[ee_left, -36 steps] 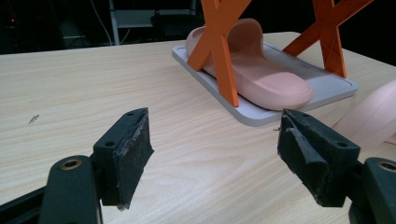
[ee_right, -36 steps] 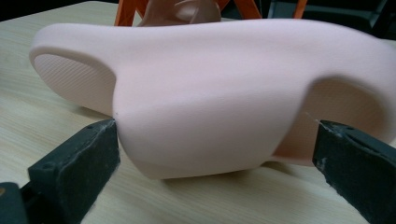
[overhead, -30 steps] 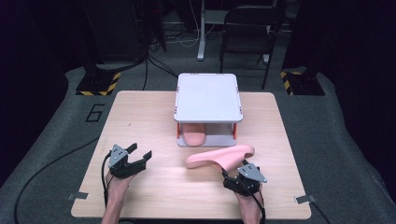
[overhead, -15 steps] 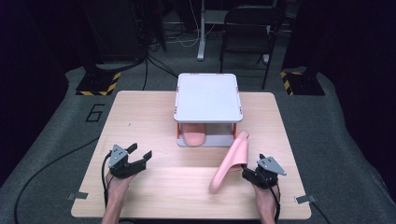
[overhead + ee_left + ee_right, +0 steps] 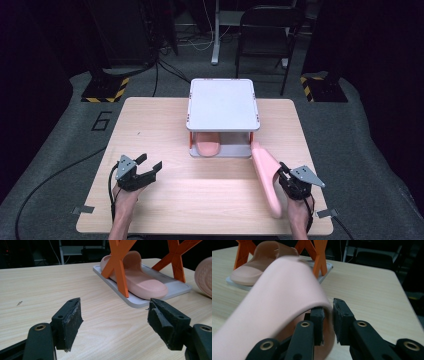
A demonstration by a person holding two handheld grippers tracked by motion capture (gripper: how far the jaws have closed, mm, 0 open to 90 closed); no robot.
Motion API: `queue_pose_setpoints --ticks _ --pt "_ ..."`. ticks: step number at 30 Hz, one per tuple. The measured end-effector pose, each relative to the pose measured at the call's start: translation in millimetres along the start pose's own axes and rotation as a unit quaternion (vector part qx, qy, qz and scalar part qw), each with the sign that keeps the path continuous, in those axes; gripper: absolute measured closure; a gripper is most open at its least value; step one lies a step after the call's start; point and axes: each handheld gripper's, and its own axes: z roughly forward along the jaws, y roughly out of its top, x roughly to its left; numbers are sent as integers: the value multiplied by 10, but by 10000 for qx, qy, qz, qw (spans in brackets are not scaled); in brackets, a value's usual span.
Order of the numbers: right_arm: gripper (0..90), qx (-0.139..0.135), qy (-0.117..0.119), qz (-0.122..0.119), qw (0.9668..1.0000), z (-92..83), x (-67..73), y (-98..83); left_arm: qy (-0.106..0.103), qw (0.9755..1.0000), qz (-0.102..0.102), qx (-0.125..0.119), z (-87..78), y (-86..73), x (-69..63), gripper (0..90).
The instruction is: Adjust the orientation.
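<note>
Your left gripper sits low over the table with its jaws spread and nothing between them; ahead of it and off to its right stands the rack, a grey tray on orange legs under a white top shelf. One slipper already lies on that tray, toe toward you, so half the pairing looks done.

Move across to your right gripper: its jaws have just been closing and now pinch the strap edge of the second slipper, which arches up over them in the right gripper view. Seen from above, that slipper runs lengthwise away from the gripper, its far end close beside the rack's near right corner and its near end by your hand.

What is left, as I judge it, is to carry this slipper forward and to the left of your right gripper, slide it onto the tray beside its mate, and let go.

Compared with a second ago, the slipper has swung round: then it lay crosswise in front of the rack, just ahead of your right gripper, whose jaws stood wide. Your right hand has also shifted outward toward the table's right side, while your left has kept its place.
</note>
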Motion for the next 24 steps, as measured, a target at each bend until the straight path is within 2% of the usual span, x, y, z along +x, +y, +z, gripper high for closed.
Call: queue_pose_setpoints --ticks 2,5,6,7,9,11,14,17,19,24 --pt "772 -14 34 -231 9997 -35 2 49 -12 10000 10 -12 4 1 -6 273" --pt "698 135 507 -421 9977 -46 62 53 -33 10000 24 11 3 4 -10 274" --pt "687 45 717 -428 9965 -55 103 47 -35 10000 22 15 3 3 -10 274" --pt "633 -5 870 -508 9949 -68 148 50 -36 10000 21 14 5 2 -9 275" --pt "546 -9 929 -580 9940 -67 246 55 -35 10000 17 20 8 0 -10 275" --pt "552 5 1086 -585 9924 -35 317 60 -50 10000 30 15 7 0 -13 275" --pt "469 110 1238 -512 9909 25 395 49 -26 10000 -17 -28 1 0 -7 275" --pt "449 106 1412 -478 9888 55 443 17 -33 10000 -44 -28 -12 0 11 275" --pt "400 38 1483 -304 9885 37 440 7 -4 9999 -71 -80 -14 -1 11 275" --pt "252 -177 1436 206 9893 -90 319 45 -66 9999 -46 -83 -17 -3 7 275"
